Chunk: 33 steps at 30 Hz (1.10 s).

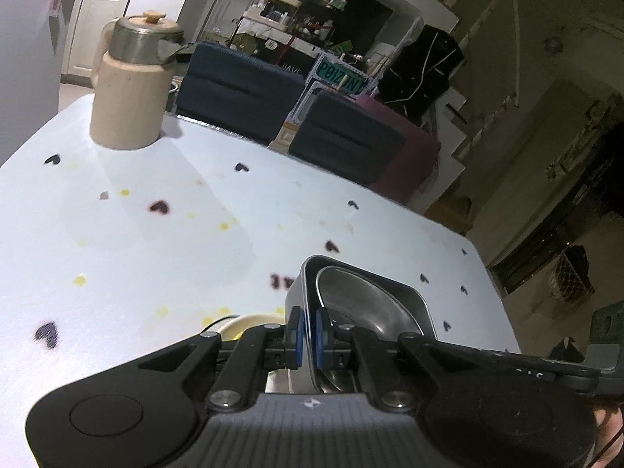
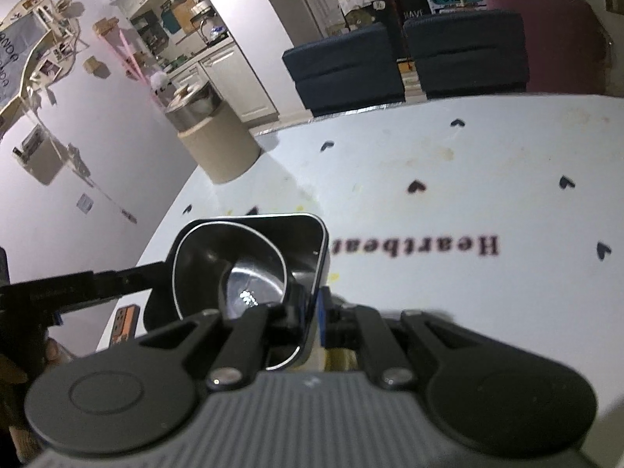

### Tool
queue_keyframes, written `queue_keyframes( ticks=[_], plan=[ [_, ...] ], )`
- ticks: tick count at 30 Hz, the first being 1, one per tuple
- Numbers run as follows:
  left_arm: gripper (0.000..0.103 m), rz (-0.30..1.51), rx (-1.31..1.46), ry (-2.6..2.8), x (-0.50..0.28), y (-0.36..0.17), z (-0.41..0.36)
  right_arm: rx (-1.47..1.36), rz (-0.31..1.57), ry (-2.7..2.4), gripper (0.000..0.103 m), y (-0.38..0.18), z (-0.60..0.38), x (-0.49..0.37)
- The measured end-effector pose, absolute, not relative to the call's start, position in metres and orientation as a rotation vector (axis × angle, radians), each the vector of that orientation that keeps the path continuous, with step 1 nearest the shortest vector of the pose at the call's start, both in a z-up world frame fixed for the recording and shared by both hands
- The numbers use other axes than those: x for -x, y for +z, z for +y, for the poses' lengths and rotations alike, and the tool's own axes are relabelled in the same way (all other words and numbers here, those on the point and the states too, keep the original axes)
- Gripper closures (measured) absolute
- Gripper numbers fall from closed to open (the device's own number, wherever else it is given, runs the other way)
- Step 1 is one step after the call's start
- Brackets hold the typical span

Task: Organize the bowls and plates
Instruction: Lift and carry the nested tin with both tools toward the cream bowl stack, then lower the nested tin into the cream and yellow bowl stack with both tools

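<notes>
A dark square dish [image 1: 413, 296] with a steel bowl [image 1: 362, 304] nested inside hangs over the white tablecloth [image 1: 156, 234], held from both sides. My left gripper [image 1: 308, 331] is shut on the dish's left wall, blue pads [image 1: 295, 333] pinching the rim. In the right wrist view my right gripper [image 2: 311, 312] is shut on the right wall of the same dish [image 2: 312, 241], with the steel bowl [image 2: 234, 269] in front of it. The left gripper [image 2: 160, 269] reaches in from the left. A cream round dish [image 1: 249, 321] shows partly under the left fingers.
A beige jug with a steel lid [image 1: 132, 89] stands at the table's far left corner, also the jug [image 2: 214, 144]. Two dark chairs [image 1: 241, 85] stand beyond the far edge. An orange-and-black device [image 2: 124, 323] lies beside the table's left edge. The cloth bears heart prints.
</notes>
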<state>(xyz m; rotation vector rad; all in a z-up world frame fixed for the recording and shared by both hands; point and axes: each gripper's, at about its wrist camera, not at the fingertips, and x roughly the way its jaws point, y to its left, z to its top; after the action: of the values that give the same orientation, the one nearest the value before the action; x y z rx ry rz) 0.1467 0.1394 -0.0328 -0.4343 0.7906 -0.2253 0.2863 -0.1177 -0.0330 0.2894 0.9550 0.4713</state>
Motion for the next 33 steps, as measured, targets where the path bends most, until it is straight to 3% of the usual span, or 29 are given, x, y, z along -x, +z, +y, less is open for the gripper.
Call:
queue_keyframes(
  ticks=[33],
  plan=[
    [0.097,0.938,0.358,-0.18,-0.148,-0.085,0.15,-0.143,1.104,0.448,0.093,-0.071,-0.066,-0.285]
  ],
)
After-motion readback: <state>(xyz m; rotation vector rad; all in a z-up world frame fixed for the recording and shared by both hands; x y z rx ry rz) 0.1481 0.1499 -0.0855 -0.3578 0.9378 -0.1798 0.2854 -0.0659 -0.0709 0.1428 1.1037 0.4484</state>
